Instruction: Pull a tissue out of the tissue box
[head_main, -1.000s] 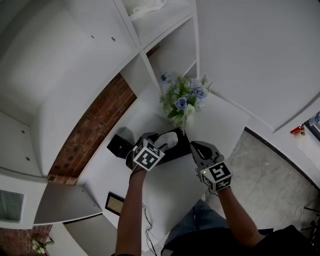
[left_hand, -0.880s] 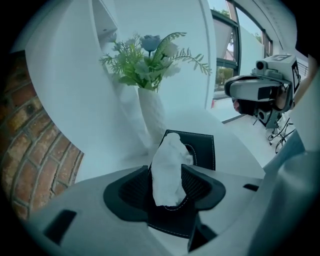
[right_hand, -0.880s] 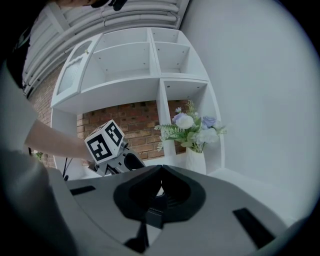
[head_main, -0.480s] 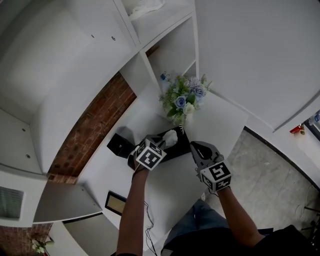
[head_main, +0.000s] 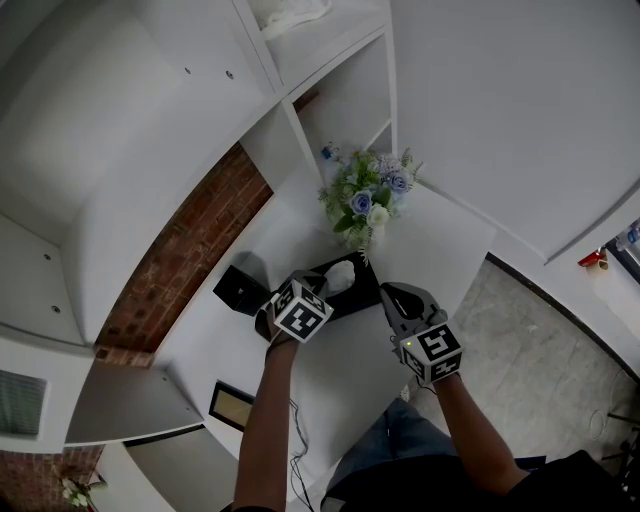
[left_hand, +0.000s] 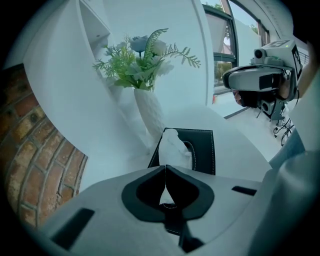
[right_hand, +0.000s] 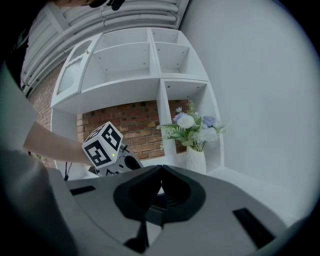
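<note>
A black tissue box (head_main: 356, 292) lies on the white table (head_main: 440, 235), in front of a white vase of flowers (head_main: 368, 205). A white tissue (head_main: 341, 275) sticks up out of the box's slot. In the left gripper view the tissue (left_hand: 172, 147) rises just past my left gripper (left_hand: 166, 169), which is shut with its tips pinching the tissue's lower part over the box (left_hand: 202, 145). My right gripper (head_main: 386, 293) hovers to the right of the box, shut and holding nothing. The right gripper view shows its closed tips (right_hand: 161, 169).
A small black box (head_main: 238, 290) sits left of the tissue box, by the brick wall (head_main: 190, 255). A dark picture frame (head_main: 232, 405) lies near the table's front edge. White shelves (head_main: 340, 100) rise behind the vase.
My left gripper has shifted slightly over the box and closed at the tissue, which now looks narrower. The right gripper has not moved.
</note>
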